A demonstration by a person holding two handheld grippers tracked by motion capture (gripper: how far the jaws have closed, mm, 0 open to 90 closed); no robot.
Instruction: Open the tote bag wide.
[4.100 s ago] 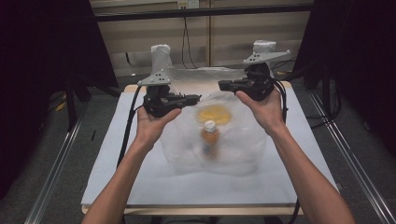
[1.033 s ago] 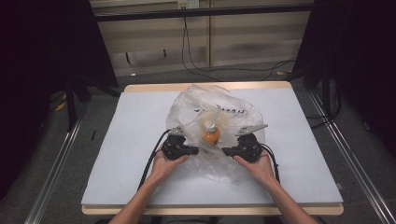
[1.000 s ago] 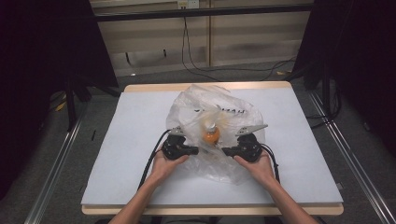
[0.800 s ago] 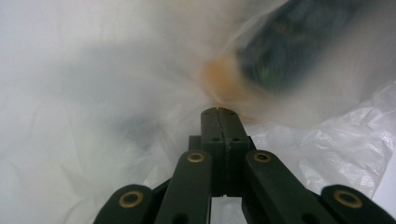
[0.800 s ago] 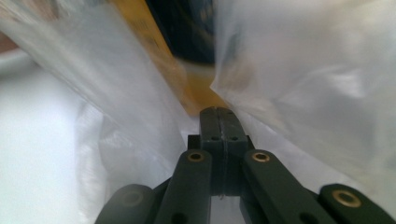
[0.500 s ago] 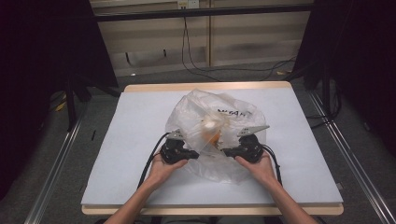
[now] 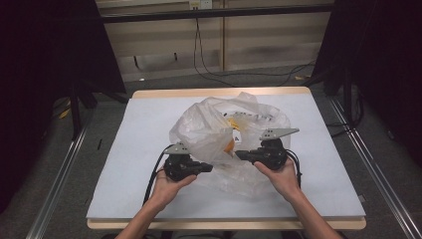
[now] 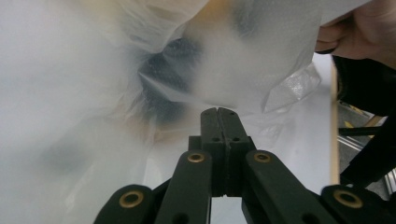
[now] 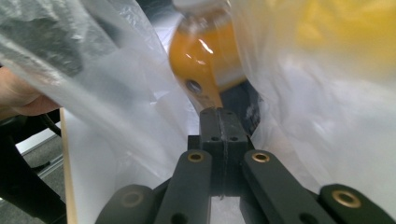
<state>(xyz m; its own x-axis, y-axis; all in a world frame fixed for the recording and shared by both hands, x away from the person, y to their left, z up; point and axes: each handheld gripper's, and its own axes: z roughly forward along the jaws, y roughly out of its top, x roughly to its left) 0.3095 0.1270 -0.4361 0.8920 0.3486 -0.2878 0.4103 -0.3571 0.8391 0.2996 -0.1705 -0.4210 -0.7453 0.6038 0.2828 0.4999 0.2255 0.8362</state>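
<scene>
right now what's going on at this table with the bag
A person is working a clear plastic bag on the white table with a claw in each hand. The left claw and right claw are both shut on the bag's film at its near side. Inside it are an orange bottle and something yellow.

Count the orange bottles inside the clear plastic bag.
1. One orange bottle lies inside the crumpled clear plastic bag, mid-table between both grippers. A yellow item sits behind it; plastic folds may hide more.
</scene>
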